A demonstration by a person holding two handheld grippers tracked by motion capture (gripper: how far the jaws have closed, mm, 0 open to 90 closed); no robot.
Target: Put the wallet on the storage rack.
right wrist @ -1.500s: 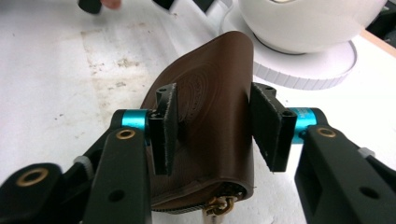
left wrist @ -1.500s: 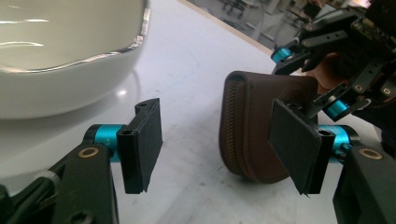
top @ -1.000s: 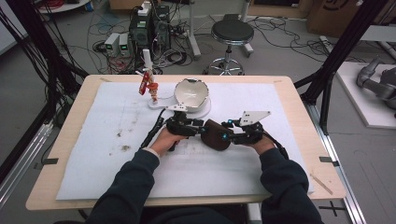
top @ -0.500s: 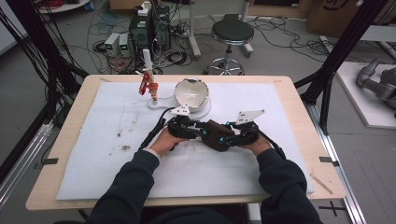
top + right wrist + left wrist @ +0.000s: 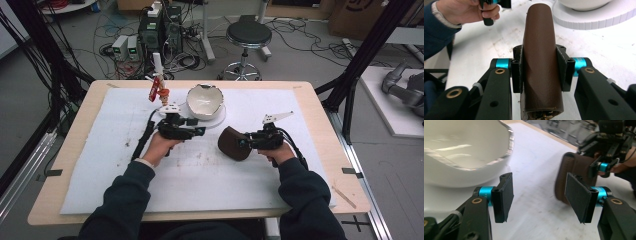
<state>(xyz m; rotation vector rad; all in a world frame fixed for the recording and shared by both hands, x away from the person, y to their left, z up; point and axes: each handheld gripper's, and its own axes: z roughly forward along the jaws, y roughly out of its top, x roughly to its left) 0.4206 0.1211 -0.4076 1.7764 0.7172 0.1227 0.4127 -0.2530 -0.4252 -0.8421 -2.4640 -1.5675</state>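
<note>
Brown leather case (image 5: 541, 65) sits clamped in my right gripper (image 5: 541, 71), right of centre on the white mat (image 5: 200, 175); my left gripper (image 5: 539, 195), just opening, stands empty near the bowl (image 5: 204, 100)

A white sheet (image 5: 200, 170) covers most of the table (image 5: 75, 200). At its far middle a bowl (image 5: 204, 100) sits on a round pad (image 5: 216, 119). Just left of the bowl stands a small stand (image 5: 159, 92). The left gripper (image 5: 200, 131) lies near the pad's near-left edge, its jaws apart with nothing between them. Right of it, well apart, the right gripper (image 5: 242, 142) clamps a leather case (image 5: 231, 144), which juts left over the sheet. Beyond the table's far edge stands a stool (image 5: 248, 37), with boxes (image 5: 160, 32) on the floor to its left.
</note>
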